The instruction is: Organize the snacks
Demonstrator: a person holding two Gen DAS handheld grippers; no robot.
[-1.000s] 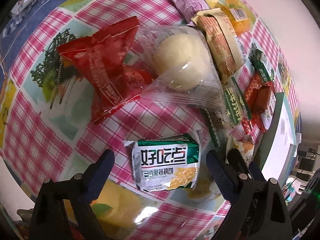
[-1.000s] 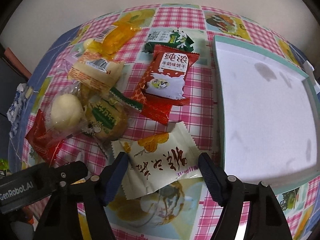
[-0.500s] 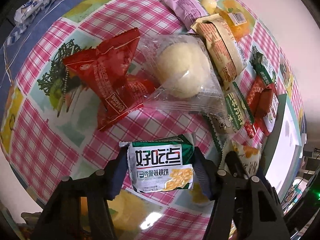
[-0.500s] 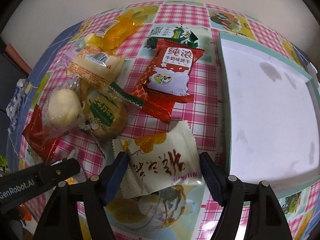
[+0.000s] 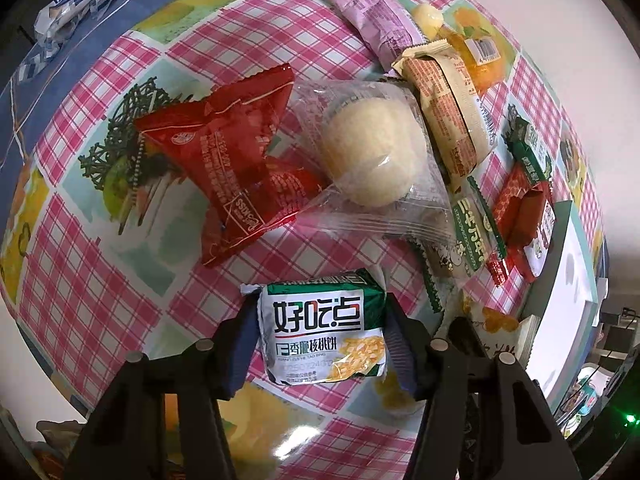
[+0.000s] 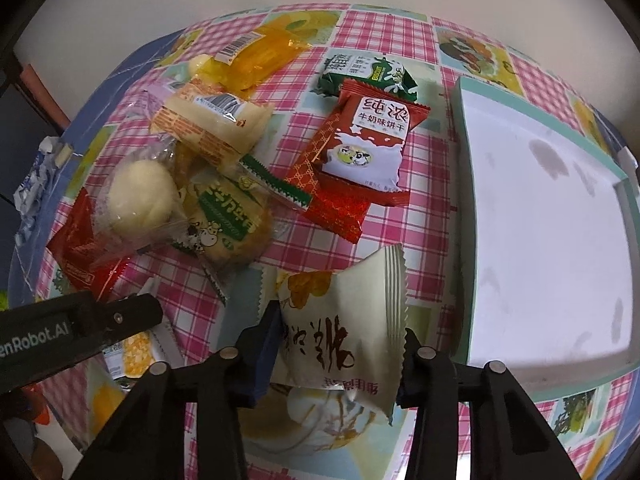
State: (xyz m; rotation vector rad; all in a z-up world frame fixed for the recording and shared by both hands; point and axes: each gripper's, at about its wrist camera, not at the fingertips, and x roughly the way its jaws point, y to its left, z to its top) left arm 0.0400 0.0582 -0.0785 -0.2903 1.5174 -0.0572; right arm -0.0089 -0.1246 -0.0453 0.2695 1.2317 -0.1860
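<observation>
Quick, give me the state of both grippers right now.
Left gripper: jaws closing, pads pressed on the green and white biscuit packet.
Right gripper: jaws closing, pads pressed on the cream snack packet.

The left gripper (image 5: pixel 322 344) had a matte black frame with two forked arms, each carrying round silver screw heads, and dark blue ribbed finger pads (image 5: pixel 402 344). The right gripper (image 6: pixel 340 352) was of the same build, with blue pads (image 6: pixel 264 352). White "enRobot.AI" lettering marked the black housing seen in the right wrist view.
</observation>
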